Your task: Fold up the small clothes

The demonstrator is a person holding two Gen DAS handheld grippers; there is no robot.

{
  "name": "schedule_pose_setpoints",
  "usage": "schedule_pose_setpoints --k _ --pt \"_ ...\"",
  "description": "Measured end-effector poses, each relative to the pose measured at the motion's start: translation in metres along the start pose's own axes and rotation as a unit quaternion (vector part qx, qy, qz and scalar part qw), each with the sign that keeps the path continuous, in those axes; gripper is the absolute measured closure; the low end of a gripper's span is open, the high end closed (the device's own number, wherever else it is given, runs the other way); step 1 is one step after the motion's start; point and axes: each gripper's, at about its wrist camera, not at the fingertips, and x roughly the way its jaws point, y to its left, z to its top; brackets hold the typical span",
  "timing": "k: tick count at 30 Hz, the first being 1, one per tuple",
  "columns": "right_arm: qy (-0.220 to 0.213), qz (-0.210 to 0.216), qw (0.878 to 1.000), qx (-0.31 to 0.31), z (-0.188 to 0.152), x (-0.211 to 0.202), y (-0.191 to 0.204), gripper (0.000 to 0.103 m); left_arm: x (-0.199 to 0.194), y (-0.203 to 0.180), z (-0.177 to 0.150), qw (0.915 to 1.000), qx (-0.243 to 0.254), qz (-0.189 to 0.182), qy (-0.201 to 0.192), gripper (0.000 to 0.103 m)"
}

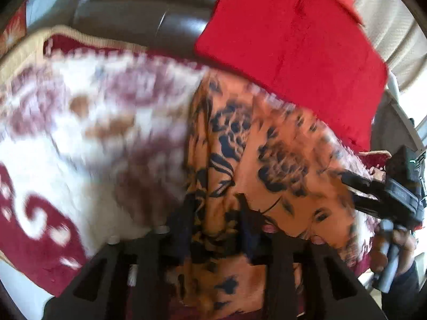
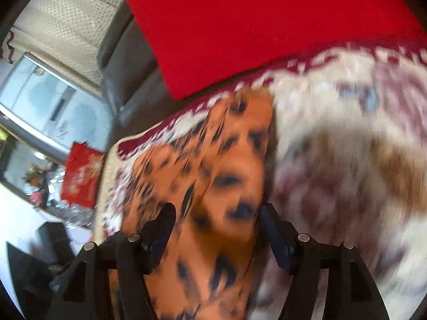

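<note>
An orange garment with a dark floral print lies on a cream and maroon patterned blanket. My left gripper sits at the garment's near edge with its jaws narrow, and a bunched fold of the cloth is pinched between them. In the right wrist view the same orange garment is blurred and spreads under my right gripper. Its two black fingers stand wide apart over the cloth without pressing it. The right gripper also shows at the far right of the left wrist view, held by a hand.
A red cushion leans on the dark leather sofa back just behind the garment. Beyond the blanket's left edge are a small red patterned cushion, a window and a white table with glassware.
</note>
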Motion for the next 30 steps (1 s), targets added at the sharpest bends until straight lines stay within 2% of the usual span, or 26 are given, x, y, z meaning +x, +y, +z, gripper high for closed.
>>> schedule_pose_setpoints --k 1,3,5,7,9,10,12,14,15,16,19,21,22,24,26,28,30 --pt "0.018 -0.014 1.000 -0.017 -0.008 0.006 0.005 0.064 0.002 0.009 0.000 0.9997 -0.021 -0.015 -0.004 0.071" --pt "0.012 -0.053 0.997 -0.055 -0.016 0.004 0.020 0.067 0.000 0.009 0.004 0.9994 -0.030 -0.015 0.001 0.072" --pt "-0.008 -0.074 0.994 -0.077 -0.019 -0.005 0.036 0.067 -0.004 0.001 0.005 0.9999 -0.011 0.001 -0.002 0.071" --pt "-0.020 -0.072 0.995 -0.067 -0.022 -0.010 0.039 0.063 -0.007 -0.002 0.004 1.0000 -0.008 0.004 -0.003 0.070" --pt "-0.013 -0.059 0.997 -0.039 -0.029 -0.015 0.025 0.039 -0.015 -0.003 -0.001 0.9998 -0.021 0.000 -0.003 0.053" --pt "-0.015 -0.053 0.998 -0.030 -0.034 -0.018 0.022 0.031 -0.019 -0.004 -0.004 0.9997 -0.022 0.000 -0.004 0.053" --pt "-0.011 -0.045 0.998 -0.031 -0.042 -0.025 0.025 0.031 -0.029 -0.006 -0.016 1.0000 -0.009 0.000 -0.003 0.057" --pt "-0.007 -0.037 0.998 -0.040 -0.064 -0.028 0.034 0.032 -0.026 -0.008 -0.028 0.9999 0.011 0.011 0.003 0.070" --pt "0.006 -0.044 0.998 -0.050 -0.072 -0.025 0.036 0.036 -0.021 -0.005 -0.033 0.9998 0.011 0.014 0.000 0.070" --pt "0.017 -0.054 0.997 -0.059 -0.078 -0.019 0.037 0.054 -0.019 -0.001 -0.033 1.0000 -0.001 0.007 0.001 0.070" --pt "0.011 -0.047 0.998 -0.038 -0.084 -0.019 0.031 0.056 -0.027 -0.005 -0.024 1.0000 0.001 -0.001 0.005 0.067" --pt "0.004 -0.041 0.999 -0.029 -0.082 -0.023 0.031 0.047 -0.037 -0.010 -0.013 0.9999 0.012 -0.004 -0.005 0.062" --pt "0.003 -0.037 0.999 -0.028 -0.081 -0.025 0.032 0.038 -0.041 -0.012 -0.007 0.9997 0.018 -0.012 -0.011 0.061" --pt "-0.004 -0.028 0.999 -0.029 -0.078 -0.031 0.035 0.034 -0.041 -0.015 0.014 0.9991 0.027 -0.026 -0.019 0.051" --pt "-0.007 -0.016 1.000 -0.021 -0.069 -0.033 0.035 0.030 -0.029 -0.014 0.038 0.9990 0.023 -0.033 -0.018 0.051" --pt "-0.010 -0.013 1.000 -0.013 -0.055 -0.033 0.034 0.030 -0.009 -0.008 0.057 0.9991 0.001 -0.042 0.005 0.050" --pt "-0.002 -0.004 1.000 0.000 -0.036 -0.029 0.032 0.029 0.018 0.002 0.067 0.9979 -0.025 -0.042 0.043 0.050"
